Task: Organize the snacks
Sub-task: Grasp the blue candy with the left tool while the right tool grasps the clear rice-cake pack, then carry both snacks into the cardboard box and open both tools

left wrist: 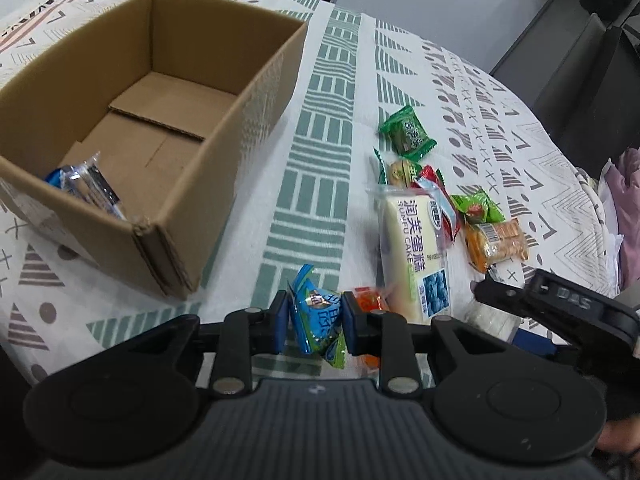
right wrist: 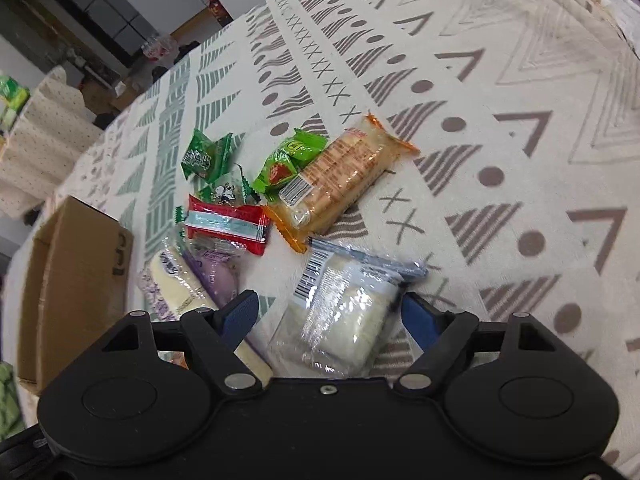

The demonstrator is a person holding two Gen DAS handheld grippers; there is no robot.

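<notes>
The left gripper (left wrist: 315,322) pinches a blue candy packet (left wrist: 318,320) right of the cardboard box (left wrist: 224,168), while the right gripper (right wrist: 328,312), jaws spread, straddles a clear-wrapped cake (right wrist: 344,316).

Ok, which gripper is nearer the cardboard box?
Left. The left gripper, shut on a blue snack packet, is just off the cardboard box corner; the right gripper straddles a clear-wrapped cake farther away.
</notes>
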